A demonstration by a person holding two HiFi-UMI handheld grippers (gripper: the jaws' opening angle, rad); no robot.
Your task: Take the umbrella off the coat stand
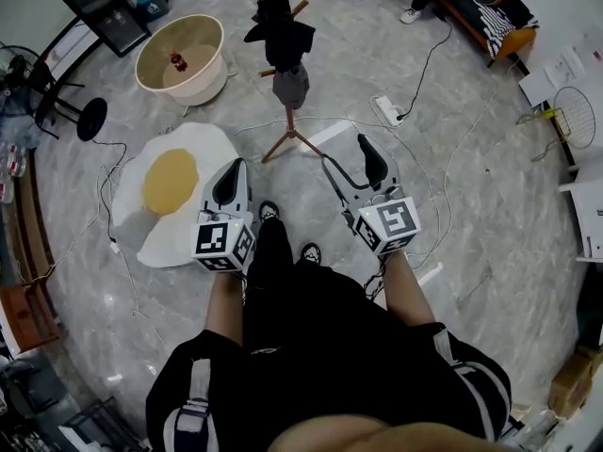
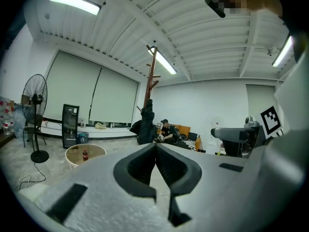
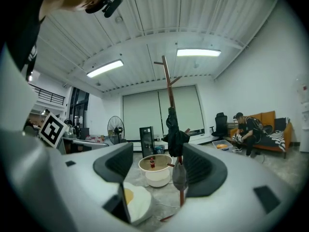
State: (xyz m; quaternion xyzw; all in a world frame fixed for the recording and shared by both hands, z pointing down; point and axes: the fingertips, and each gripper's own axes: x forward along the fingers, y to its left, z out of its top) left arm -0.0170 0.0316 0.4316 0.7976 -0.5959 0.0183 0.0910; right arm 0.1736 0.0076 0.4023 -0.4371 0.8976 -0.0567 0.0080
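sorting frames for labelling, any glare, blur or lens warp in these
Head view: strong fisheye, the floor bends at the edges; even light, coat stand and umbrella sharp. Left gripper view: dark rounded corners, ceiling light strips blown out, near jaws soft. Right gripper view: same warp and strip glare, the stand beyond the jaws clear.

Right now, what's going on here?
A person stands facing the brown wooden coat stand, a gripper in each hand. The black folded umbrella hangs on it, untouched. The left gripper is shut and empty; the right gripper is open and empty, both short of the stand.
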